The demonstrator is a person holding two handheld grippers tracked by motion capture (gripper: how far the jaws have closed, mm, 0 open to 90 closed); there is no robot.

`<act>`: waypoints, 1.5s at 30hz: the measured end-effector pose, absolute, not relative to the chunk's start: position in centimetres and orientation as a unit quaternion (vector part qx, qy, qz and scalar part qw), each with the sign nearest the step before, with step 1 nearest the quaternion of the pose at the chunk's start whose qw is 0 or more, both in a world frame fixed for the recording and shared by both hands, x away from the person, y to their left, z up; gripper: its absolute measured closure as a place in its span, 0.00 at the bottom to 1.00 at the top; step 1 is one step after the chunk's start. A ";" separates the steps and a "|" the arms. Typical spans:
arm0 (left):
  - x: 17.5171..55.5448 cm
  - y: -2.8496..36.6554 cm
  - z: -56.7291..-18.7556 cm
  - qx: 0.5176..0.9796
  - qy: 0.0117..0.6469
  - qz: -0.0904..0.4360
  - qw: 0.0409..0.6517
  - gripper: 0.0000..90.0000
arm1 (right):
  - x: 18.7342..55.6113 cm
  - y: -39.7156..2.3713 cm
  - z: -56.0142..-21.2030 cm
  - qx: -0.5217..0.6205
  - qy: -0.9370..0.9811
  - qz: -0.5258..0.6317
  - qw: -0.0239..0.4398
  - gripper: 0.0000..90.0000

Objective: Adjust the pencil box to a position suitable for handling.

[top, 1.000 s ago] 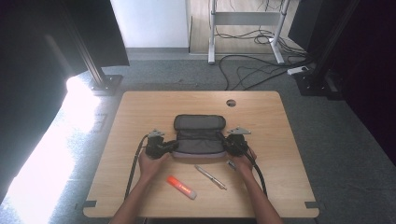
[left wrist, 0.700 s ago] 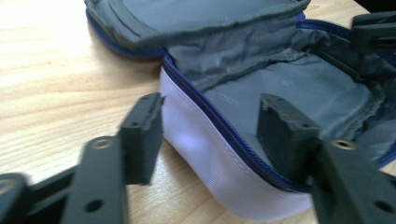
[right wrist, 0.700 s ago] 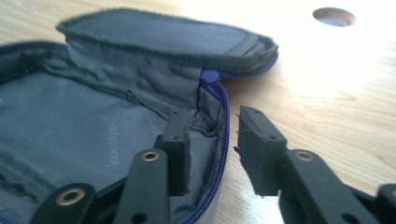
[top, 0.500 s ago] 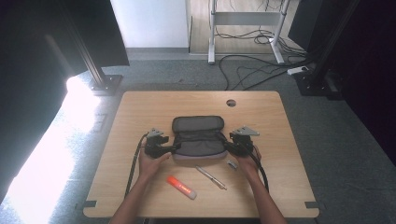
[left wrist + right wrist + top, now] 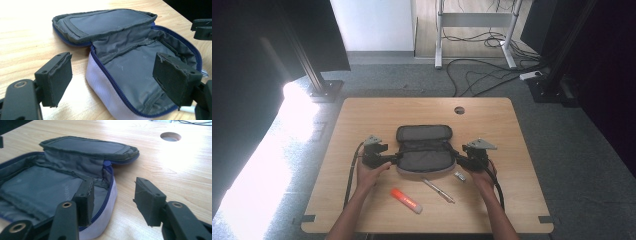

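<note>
1. Letting go is the move you are making right now: the left gripper (image 5: 391,161) is standing with its jaws spread wide at the left end of the open grey fabric pencil case with the blue zipper (image 5: 424,150), and those jaws have just been opening, with the case wall lying between the pads but not pinched.
2. Your right gripper (image 5: 460,158) is doing the same at the other end: its jaws have just been opening, they are standing apart across the pale rim, and no pad is pressing on the fabric.
3. You are wanting both pads clear of the rim before you draw back, so the zipper edge is not snagging and dragging the case.
4. The case is lying mid-table on the light wooden tabletop (image 5: 362,115), its lid flopped open toward the far edge, its grey lining showing empty.
5. Just nearer you, an orange-and-white marker (image 5: 406,200), a slim silver pen (image 5: 438,190) and a small white eraser-like piece (image 5: 459,176) are waiting; in my judgement they are going in next.
</note>
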State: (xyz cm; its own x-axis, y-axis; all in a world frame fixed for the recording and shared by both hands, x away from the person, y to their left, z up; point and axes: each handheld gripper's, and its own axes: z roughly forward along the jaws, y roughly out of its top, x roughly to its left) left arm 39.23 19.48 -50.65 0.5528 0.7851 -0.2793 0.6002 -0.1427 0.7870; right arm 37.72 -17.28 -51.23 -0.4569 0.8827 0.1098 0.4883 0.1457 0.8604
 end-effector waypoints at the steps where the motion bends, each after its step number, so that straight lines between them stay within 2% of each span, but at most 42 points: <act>1: 39.2 19.5 -50.7 0.749 0.462 0.100 0.464 0.18 | 37.7 -17.3 -51.2 0.473 0.725 0.451 0.219 0.54; 10: 37.0 20.0 -50.6 0.756 0.452 0.100 0.463 0.21 | 35.2 -18.6 -51.2 0.446 0.732 0.473 0.202 0.48; 26: 32.0 21.9 -50.5 0.764 0.437 0.127 0.458 0.22 | 31.2 -20.4 -53.2 0.437 0.753 0.457 0.182 0.46; 45: 31.4 23.3 -51.7 0.763 0.449 0.112 0.452 0.28 | 30.8 -20.3 -54.3 0.440 0.761 0.443 0.176 0.46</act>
State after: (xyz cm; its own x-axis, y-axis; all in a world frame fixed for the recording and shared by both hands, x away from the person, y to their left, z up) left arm 31.38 23.33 -51.71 0.5718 0.7862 -0.2344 0.5832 -0.1886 0.7901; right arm 30.85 -20.32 -54.35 -0.5506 0.8260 0.1211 0.5139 0.2210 0.8289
